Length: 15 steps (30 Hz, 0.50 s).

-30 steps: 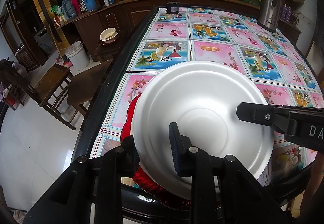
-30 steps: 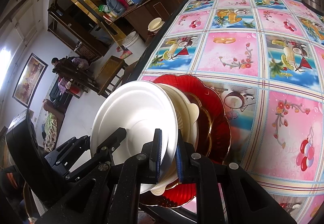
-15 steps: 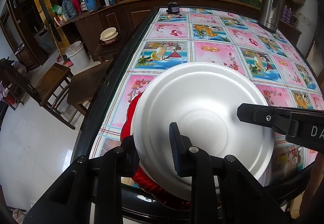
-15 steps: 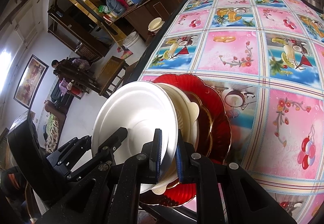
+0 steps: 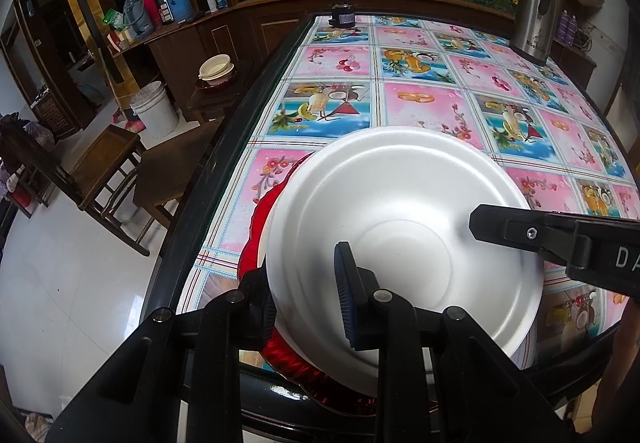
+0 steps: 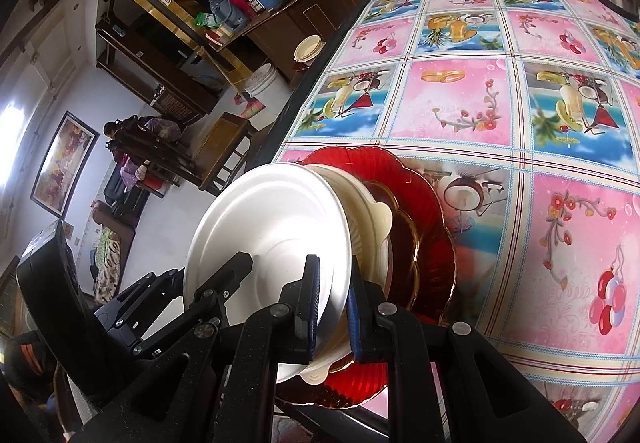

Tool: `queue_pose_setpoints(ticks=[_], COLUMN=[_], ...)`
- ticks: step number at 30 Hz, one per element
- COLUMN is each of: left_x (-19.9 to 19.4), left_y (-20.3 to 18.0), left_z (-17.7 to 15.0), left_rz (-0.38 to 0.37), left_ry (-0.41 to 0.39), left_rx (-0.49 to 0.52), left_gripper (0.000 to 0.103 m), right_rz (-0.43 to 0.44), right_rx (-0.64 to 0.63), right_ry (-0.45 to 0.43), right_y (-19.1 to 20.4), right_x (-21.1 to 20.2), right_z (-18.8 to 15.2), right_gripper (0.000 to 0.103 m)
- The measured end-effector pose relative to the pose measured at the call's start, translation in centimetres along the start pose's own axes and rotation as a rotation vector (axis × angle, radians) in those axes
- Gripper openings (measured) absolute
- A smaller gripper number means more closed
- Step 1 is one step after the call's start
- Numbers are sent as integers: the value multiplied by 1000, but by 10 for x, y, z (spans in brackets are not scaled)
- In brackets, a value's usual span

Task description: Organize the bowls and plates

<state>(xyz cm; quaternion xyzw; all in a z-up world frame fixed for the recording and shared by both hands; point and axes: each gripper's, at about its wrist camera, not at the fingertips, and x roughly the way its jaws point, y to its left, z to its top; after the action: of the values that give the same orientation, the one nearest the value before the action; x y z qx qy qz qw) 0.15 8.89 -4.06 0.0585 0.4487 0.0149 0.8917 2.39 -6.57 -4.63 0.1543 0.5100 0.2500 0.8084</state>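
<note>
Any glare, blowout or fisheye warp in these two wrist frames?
Left wrist: white bowl nearly blown out, little surface detail; window glare on the floor; table edge bows strongly. Right wrist: bright window blowout at far left, tablecloth grid curves heavily, corners vignette to black.

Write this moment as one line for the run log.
left gripper: shut on white bowl | right gripper: shut on white bowl | below: red plate
</note>
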Motion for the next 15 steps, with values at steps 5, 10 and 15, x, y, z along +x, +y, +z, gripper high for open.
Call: queue_pose_setpoints(ticks=[5,10,15], left_x=[0,0,0], left_y=[-1,-3,-4], left_z=[-1,1,1], left_rz=[-3,-11,-21], left_ry=[0,0,-7], left_rx=[0,-2,-12], left_gripper=[26,30,32], right_rz=[1,1,1], right_rx=[0,1,0], right_ry=[0,0,0], right_y=[-1,-1,-2], right_x=[-1,-1,0], right_z=[0,0,1], right_gripper=[14,14,14])
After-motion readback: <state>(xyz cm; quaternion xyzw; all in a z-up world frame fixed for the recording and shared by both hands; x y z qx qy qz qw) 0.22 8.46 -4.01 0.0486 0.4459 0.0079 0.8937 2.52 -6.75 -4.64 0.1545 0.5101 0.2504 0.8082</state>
